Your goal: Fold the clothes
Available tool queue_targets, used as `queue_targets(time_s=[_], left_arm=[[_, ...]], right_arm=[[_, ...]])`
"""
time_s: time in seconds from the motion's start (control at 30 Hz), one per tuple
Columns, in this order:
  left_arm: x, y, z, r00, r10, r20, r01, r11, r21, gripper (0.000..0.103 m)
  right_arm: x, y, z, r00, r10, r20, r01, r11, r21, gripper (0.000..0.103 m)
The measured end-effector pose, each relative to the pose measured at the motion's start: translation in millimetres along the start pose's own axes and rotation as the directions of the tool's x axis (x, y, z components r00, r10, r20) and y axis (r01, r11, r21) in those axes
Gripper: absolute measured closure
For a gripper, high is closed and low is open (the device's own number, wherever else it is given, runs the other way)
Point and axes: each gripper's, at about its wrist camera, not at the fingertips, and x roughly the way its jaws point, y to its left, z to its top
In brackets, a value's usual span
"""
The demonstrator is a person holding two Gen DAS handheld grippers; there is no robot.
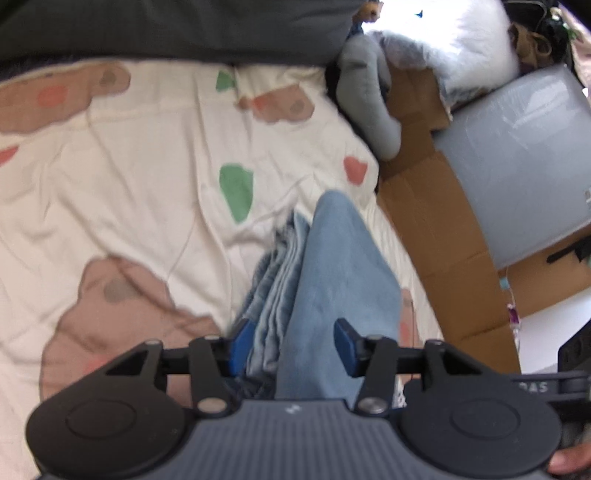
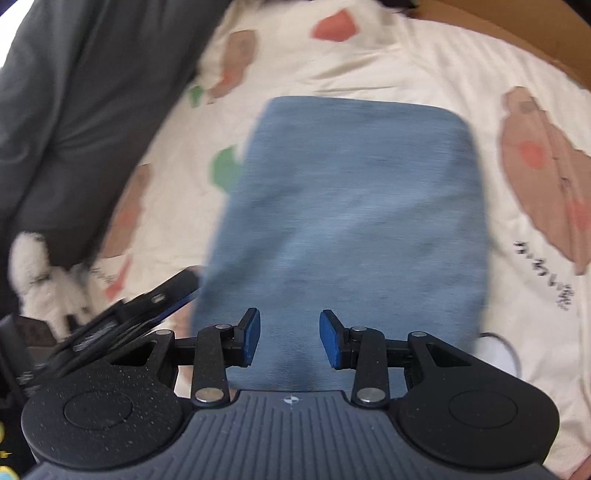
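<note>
The bed (image 1: 129, 177) fills most of both views, covered by a cream sheet (image 2: 424, 62) printed with brown bears and red and green shapes. A dark grey blanket (image 1: 166, 26) lies along the far edge ahead of the left claw and up the left side in the right wrist view. Right of the left claw, off the bed, stand brown cardboard boxes (image 1: 443, 236) with a grey plastic bag (image 1: 524, 155) on them; beyond those sit a grey plush toy (image 1: 365, 103) and a white pillow (image 1: 454, 48).

The blue folded garment (image 2: 351, 206) lies flat on the sheet straight ahead of the right claw (image 2: 290, 338), reaching back between and under its fingers. That claw is released, its blue pads apart and above the cloth.

The left claw (image 1: 291, 345) is also spread wide, its pads either side of the garment's stacked edge; whether they press the cloth, I cannot tell. It shows at the lower left of the right wrist view, at the garment's left edge.
</note>
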Motion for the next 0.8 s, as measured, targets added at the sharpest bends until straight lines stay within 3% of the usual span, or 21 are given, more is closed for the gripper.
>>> queue_targets(time_s=[0.1,0.17,0.23,0.33,0.43,0.6,0.8], left_arm=[[4,3,-9,0.999,-0.023,-0.044,0.021,0.999,-0.027,0.052],[11,2,-14,0.995,0.011,-0.100,-0.013,1.000,-0.015,0.056],[15,3,-19,0.989,0.033,-0.142,-0.036,0.999,-0.014,0.072],[15,3,-21,0.986,0.028,-0.164,-0.031,0.999,-0.014,0.081],[8,0,-19,0.986,0.026,-0.164,-0.025,1.000,0.008,0.083],[15,13,-23,0.983,0.082,-0.164,-0.076,0.996,0.039,0.083],[11,13,-18,0.983,0.084,-0.165,-0.072,0.994,0.080,0.084]], right_arm=[[5,-20,-9,0.999,-0.039,0.014,0.039,0.999,0.016,0.064],[8,-33,-14,0.998,-0.065,0.023,0.065,0.998,0.027,0.064],[11,-46,-20,0.995,-0.090,0.032,0.089,0.995,0.036,0.064],[16,-56,-28,0.991,-0.125,0.036,0.124,0.992,0.033,0.064],[13,-66,-35,0.989,-0.138,0.060,0.134,0.989,0.065,0.063],[12,-84,-46,0.984,-0.161,0.080,0.152,0.983,0.104,0.058],[18,-100,-67,0.988,-0.134,0.072,0.121,0.980,0.156,0.057]])
